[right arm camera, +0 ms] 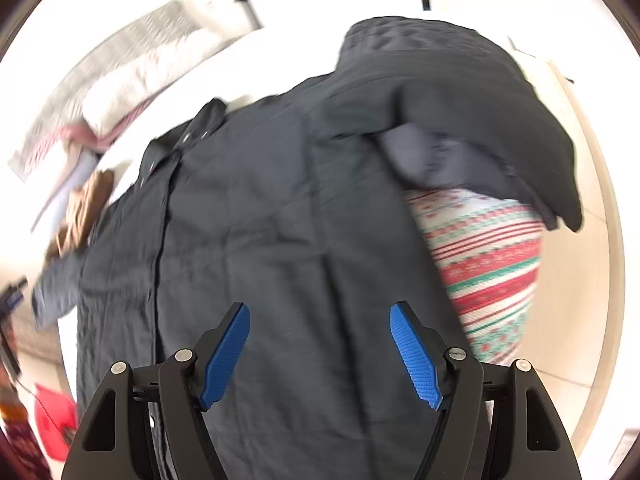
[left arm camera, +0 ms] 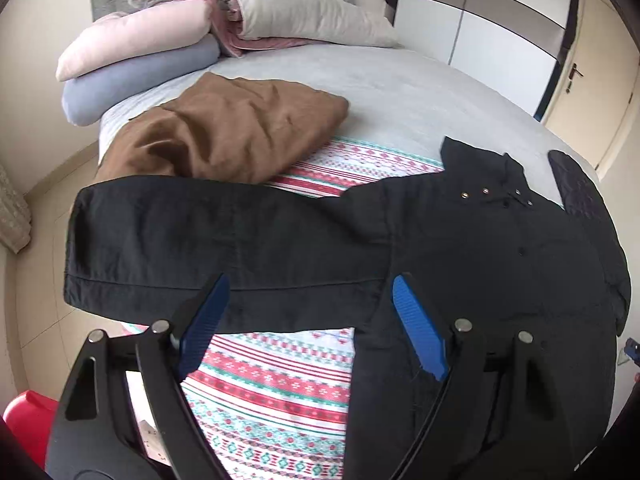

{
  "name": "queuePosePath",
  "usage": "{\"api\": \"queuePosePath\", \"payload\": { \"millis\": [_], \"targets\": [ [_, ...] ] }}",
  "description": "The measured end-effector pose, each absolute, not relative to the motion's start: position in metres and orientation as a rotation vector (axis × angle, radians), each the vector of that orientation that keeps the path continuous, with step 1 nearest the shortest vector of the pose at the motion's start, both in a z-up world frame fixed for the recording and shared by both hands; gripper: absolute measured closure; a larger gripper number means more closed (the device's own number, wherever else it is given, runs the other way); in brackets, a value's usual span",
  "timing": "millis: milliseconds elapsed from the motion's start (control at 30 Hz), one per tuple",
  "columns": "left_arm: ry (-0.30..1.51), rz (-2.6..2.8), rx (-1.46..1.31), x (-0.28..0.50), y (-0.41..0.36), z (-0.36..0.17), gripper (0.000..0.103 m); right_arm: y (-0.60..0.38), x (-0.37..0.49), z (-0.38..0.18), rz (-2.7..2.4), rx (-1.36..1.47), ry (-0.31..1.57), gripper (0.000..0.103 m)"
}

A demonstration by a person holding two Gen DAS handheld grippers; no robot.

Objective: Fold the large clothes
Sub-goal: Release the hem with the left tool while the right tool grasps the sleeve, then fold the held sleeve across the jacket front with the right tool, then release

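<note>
Both grippers, left (left arm camera: 308,320) and right (right arm camera: 320,344), gaped empty over jacket (left arm camera: 460,248); sleeve (left arm camera: 180,232) spread, needs folding inward next.

No legible text in either view.
No lettering, brand mark, number or sign can be read on anything ahead of, beside or below the jaws; the right wrist view is motion-blurred.

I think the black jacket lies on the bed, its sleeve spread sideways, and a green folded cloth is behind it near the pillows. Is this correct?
Not quite: the folded cloth is brown, not green, as the left wrist view shows. The rest holds: the black jacket lies on the bed, its sleeve spread sideways, with the pillows beyond.
</note>
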State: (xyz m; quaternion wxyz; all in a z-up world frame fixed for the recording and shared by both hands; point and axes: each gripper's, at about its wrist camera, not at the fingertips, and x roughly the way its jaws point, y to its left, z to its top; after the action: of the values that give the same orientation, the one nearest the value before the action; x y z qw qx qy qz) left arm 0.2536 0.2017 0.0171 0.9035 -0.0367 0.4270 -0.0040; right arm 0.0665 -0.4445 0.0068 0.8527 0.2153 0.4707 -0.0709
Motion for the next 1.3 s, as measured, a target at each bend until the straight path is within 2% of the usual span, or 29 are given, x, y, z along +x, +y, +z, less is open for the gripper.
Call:
{"api": "queuePosePath", "payload": {
  "millis": [233,467,667,867,1000,1067,1133,1200,1300],
  "targets": [
    [0.932,-0.165,0.058,0.250,0.087,0.008,0.019,-0.554,0.043,0.014,-0.227,0.697,0.901,0.028],
    [0.987,-0.305,-0.043,0.268,0.012,-0.007,0.019,-0.627,0.044,-0.019,-0.209,1.035,0.730,0.028],
    [0.944,-0.355,-0.197,0.283,-0.026,-0.020,0.019,-0.648,0.063,-0.068,-0.207,1.223,0.730,0.028],
    [0.889,-0.329,-0.261,0.299,-0.040,-0.042,0.019,-0.669,0.070,-0.078,-0.343,1.266,0.596,0.028],
    [0.858,-0.309,-0.321,0.315,-0.039,-0.070,0.019,-0.685,0.082,-0.089,-0.433,1.279,0.581,0.029],
    [0.853,-0.337,-0.393,0.319,-0.034,-0.093,0.019,-0.689,0.083,-0.091,-0.483,1.265,0.548,0.040],
    [0.852,-0.382,-0.461,0.319,-0.027,-0.119,0.019,-0.694,0.084,-0.083,-0.515,1.211,0.529,0.079],
    [0.831,-0.424,-0.488,0.317,-0.021,-0.133,0.019,-0.698,0.085,-0.063,-0.544,1.095,0.522,0.090],
    [0.816,-0.468,-0.509,0.319,-0.015,-0.124,0.019,-0.695,0.084,-0.013,-0.578,0.947,0.438,0.094]
  ]
}}
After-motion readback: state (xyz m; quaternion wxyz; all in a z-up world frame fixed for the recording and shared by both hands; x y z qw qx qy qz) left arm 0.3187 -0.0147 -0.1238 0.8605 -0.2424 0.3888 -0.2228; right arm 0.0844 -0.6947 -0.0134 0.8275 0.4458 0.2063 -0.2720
